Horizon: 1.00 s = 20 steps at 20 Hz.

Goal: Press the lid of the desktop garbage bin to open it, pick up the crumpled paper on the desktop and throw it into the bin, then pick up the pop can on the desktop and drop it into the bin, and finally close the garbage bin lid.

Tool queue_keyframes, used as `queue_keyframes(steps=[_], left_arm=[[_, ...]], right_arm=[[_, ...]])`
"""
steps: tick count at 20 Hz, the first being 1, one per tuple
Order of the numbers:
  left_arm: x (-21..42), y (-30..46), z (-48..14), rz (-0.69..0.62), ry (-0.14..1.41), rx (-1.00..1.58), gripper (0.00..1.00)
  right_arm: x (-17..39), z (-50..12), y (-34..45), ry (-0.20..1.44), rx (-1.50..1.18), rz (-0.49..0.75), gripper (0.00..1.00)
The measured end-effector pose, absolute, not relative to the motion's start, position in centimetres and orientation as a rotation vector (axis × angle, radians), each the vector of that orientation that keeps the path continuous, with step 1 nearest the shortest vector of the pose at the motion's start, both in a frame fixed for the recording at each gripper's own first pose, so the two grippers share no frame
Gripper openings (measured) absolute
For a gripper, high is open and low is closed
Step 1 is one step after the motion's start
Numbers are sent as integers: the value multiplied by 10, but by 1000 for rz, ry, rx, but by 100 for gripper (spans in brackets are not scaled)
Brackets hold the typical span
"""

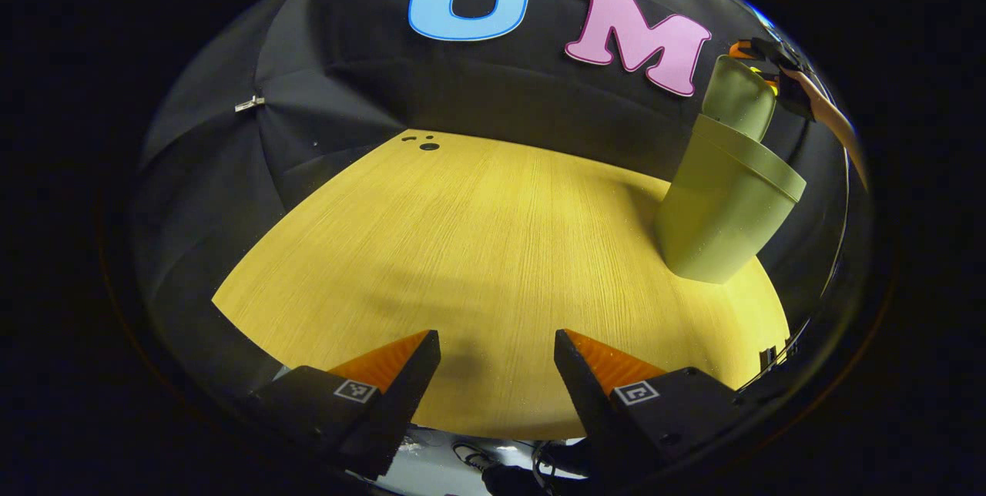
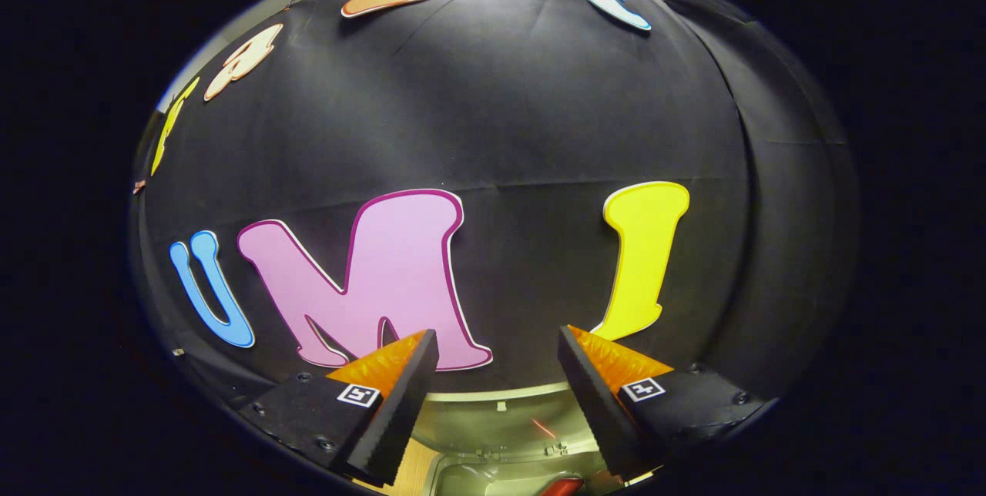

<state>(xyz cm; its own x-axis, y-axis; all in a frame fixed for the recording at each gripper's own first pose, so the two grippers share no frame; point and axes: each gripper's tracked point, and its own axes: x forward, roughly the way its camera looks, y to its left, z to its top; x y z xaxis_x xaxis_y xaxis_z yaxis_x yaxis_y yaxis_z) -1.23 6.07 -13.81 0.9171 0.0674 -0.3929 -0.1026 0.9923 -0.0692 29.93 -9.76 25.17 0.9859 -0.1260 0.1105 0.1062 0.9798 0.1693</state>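
Observation:
The green desktop bin (image 1: 724, 211) stands on the right of the wooden table (image 1: 462, 234), its lid (image 1: 738, 95) tipped up and open. My right gripper (image 1: 770, 57) hovers just above and behind that lid, held by a hand (image 1: 832, 115). My left gripper (image 1: 497, 350) is open over the table's near edge with nothing between its fingers. In the right gripper view, my right gripper (image 2: 497, 350) is open and empty, facing the wall. Below it are the raised lid's inner face (image 2: 501, 411) and a sliver of something red (image 2: 561, 487) low in the bin.
A small dark hole (image 1: 428, 146) marks the table's far edge. The black cloth wall closes in the back and left side. Cables (image 1: 493, 461) lie on the floor below the table's near edge.

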Motion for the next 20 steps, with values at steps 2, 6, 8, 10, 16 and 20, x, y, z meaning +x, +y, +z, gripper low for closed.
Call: queue_keyframes(steps=[2, 6, 8, 10, 16, 20], left_arm=[[-11, 58, -137, 74, 401, -82, 96], [-7, 50, -138, 32, 402, -62, 96], [-2, 44, -136, 10, 402, -60, 96], [1, 39, -133, -12, 396, -51, 96], [2, 30, -137, -60, 414, -24, 96], [2, 24, -138, -81, 425, -4, 96]], right_arm=[[294, 244, -97, -100, 112, -126, 97], [273, 231, -87, -71, 54, -122, 98], [260, 219, -87, -59, 58, -124, 98], [245, 204, -83, -36, 49, -117, 98], [216, 132, -82, 80, 71, -110, 97], [203, 84, -84, 155, 79, -120, 97]])
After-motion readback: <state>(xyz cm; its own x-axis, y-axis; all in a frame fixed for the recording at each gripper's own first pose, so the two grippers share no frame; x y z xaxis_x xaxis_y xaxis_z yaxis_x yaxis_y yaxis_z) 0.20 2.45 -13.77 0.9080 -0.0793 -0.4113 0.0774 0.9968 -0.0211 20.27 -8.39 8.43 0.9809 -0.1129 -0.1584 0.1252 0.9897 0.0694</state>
